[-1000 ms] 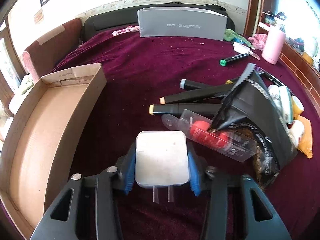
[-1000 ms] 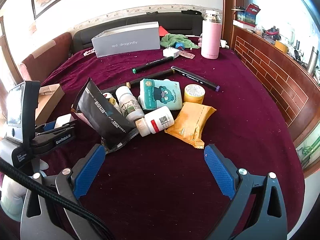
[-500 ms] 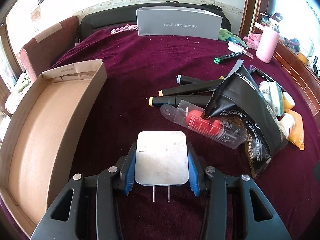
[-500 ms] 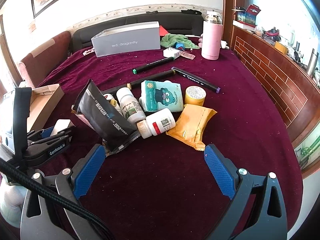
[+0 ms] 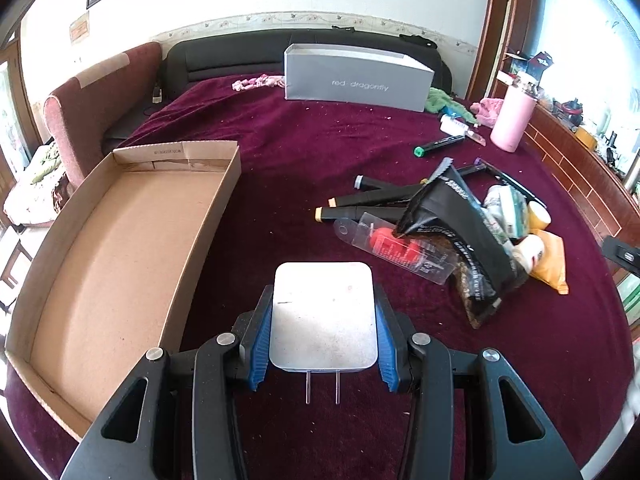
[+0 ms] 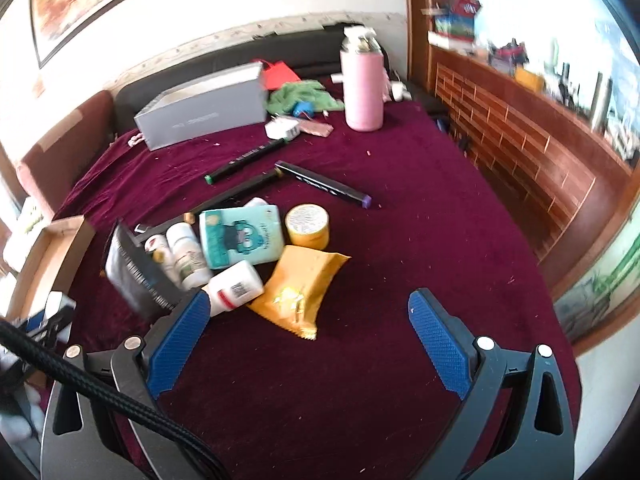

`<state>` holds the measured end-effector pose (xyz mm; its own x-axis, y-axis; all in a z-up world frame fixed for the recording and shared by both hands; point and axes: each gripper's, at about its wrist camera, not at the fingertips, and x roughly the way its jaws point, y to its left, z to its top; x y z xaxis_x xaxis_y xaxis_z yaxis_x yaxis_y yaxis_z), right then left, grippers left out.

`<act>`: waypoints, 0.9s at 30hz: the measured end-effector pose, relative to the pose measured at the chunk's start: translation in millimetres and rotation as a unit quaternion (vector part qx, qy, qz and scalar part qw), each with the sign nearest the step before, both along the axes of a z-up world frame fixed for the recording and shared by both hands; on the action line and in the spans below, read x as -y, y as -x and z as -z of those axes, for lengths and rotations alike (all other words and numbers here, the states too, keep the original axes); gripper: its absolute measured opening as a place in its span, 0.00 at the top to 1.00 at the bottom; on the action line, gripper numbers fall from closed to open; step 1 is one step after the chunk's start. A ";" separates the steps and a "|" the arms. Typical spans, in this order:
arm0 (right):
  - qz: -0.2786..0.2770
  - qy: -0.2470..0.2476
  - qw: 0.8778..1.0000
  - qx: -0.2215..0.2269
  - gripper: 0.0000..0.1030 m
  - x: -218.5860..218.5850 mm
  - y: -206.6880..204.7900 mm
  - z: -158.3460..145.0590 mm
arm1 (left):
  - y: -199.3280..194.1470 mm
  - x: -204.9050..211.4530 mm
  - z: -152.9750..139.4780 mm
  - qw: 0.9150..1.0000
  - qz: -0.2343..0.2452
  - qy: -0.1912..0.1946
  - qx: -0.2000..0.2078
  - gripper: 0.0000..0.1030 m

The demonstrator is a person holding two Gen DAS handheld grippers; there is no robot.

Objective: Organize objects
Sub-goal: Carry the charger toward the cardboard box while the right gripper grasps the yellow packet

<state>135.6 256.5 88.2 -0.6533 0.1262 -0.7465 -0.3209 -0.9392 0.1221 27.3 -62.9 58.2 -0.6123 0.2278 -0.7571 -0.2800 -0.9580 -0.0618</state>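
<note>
My left gripper (image 5: 322, 318) is shut on a white plug adapter (image 5: 323, 316), its two prongs pointing back at me, held above the maroon cloth beside the empty cardboard tray (image 5: 116, 248) on the left. My right gripper (image 6: 308, 332) is open and empty, just in front of a pile: an orange packet (image 6: 304, 284), a white pill bottle (image 6: 234, 286), a teal tissue pack (image 6: 240, 236), a yellow jar (image 6: 309, 221) and a black pouch (image 6: 136, 272). The pile also shows in the left wrist view, with a red item in a clear pack (image 5: 396, 246) and black markers (image 5: 372, 200).
A grey box (image 5: 356, 78) stands at the back. A pink flask (image 6: 363, 88) stands at the back right by green cloth (image 6: 302, 96). More markers (image 6: 324, 184) lie on the cloth behind the pile. A brick-pattern ledge (image 6: 520, 152) runs along the right.
My left gripper has lifted and pulled back with the adapter, turning slightly toward the tray. My right gripper has moved forward to the pile and tilted; its view is blurred.
</note>
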 end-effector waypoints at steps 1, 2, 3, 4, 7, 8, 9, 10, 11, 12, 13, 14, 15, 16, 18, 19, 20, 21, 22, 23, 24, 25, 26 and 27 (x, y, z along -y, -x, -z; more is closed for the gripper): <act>0.002 0.008 1.000 0.006 0.03 -3.8 3.9 3.1 | -1.7 -1.3 -0.7 1.000 0.003 0.000 -0.001 0.62; 0.006 0.018 1.000 0.018 0.03 -8.1 11.4 8.6 | -2.8 -2.3 -1.2 1.000 0.006 0.000 -0.001 0.62; 0.009 0.025 0.999 0.029 0.03 -10.5 18.9 13.7 | -4.1 -3.3 -1.8 1.000 0.009 -0.001 -0.002 0.62; 0.011 0.028 0.999 0.035 0.03 -11.7 22.1 16.9 | -5.5 -4.2 -2.6 1.000 0.011 -0.001 -0.003 0.62; 0.027 0.035 0.997 0.056 0.06 -14.9 39.0 30.7 | -8.7 -5.2 -4.6 1.000 0.016 0.000 -0.005 0.62; 0.036 0.032 0.997 0.066 0.10 -15.6 44.2 35.2 | -9.2 -5.1 -5.1 1.000 0.017 -0.001 -0.005 0.62; 0.042 0.036 0.995 0.078 0.14 -15.9 51.1 41.8 | -9.7 -4.7 -5.3 1.000 0.017 0.000 -0.005 0.62; 0.042 0.040 0.995 0.083 0.17 -16.5 53.5 45.2 | -10.1 -4.1 -5.4 1.000 0.018 -0.001 -0.005 0.62; 0.046 0.042 0.994 0.093 0.22 -16.5 57.2 50.5 | -9.6 -3.0 -5.1 1.000 0.019 -0.002 -0.004 0.62; 0.055 0.040 0.992 0.107 0.27 -16.4 61.7 56.2 | -9.9 -2.9 -5.0 1.000 0.019 -0.002 -0.004 0.62; 0.057 0.043 0.991 0.112 0.29 -16.3 64.1 59.5 | -10.3 -2.8 -4.9 1.000 0.019 -0.001 -0.004 0.62; 0.050 0.051 0.991 0.115 0.31 -14.3 68.1 64.8 | -11.5 -2.8 -5.0 1.000 0.019 -0.001 -0.004 0.62; 0.049 0.051 0.990 0.119 0.39 -13.0 70.6 68.7 | -12.2 -2.2 -5.4 1.000 0.018 -0.001 -0.004 0.62; 0.048 0.052 0.991 0.116 0.41 -11.8 70.4 70.0 | -13.2 -0.8 -6.2 1.000 0.017 -0.001 -0.005 0.62; 0.038 0.057 0.992 0.103 0.62 -9.2 68.5 66.9 | -14.8 2.7 -8.6 1.000 0.015 -0.003 -0.007 0.62; 0.034 0.068 0.992 0.102 0.63 -10.1 66.2 66.0 | -15.8 5.7 -10.7 1.000 0.013 -0.003 -0.009 0.62; 0.032 0.074 0.992 0.099 0.65 -10.9 63.7 65.1 | -16.7 8.8 -13.1 1.000 0.011 -0.004 -0.011 0.62; 0.028 0.081 0.992 0.094 0.66 -12.4 60.6 63.5 | -17.7 11.3 -15.1 1.000 0.010 -0.005 -0.013 0.62; 0.027 0.087 0.992 0.090 0.66 -13.4 58.0 60.9 | -19.0 15.3 -18.0 1.000 0.009 -0.005 -0.015 0.62; 0.027 0.092 0.992 0.084 0.67 -14.2 54.0 57.4 | -19.9 18.3 -20.6 1.000 0.008 -0.005 -0.016 0.62; 0.025 0.099 0.992 0.074 0.67 -15.8 46.1 50.1 | -20.9 21.8 -23.6 1.000 0.007 -0.005 -0.019 0.62; 0.022 0.103 0.992 0.069 0.67 -14.9 45.6 46.0 | -21.5 26.4 -27.4 1.000 0.005 -0.007 -0.020 0.62; 0.017 0.106 0.992 0.058 0.67 -13.6 39.6 36.4 | -21.4 30.6 -30.4 1.000 0.004 -0.011 -0.019 0.62; 0.014 0.107 0.993 0.053 0.67 -12.4 37.0 30.7 | -21.3 35.6 -34.0 1.000 0.004 -0.016 -0.018 0.62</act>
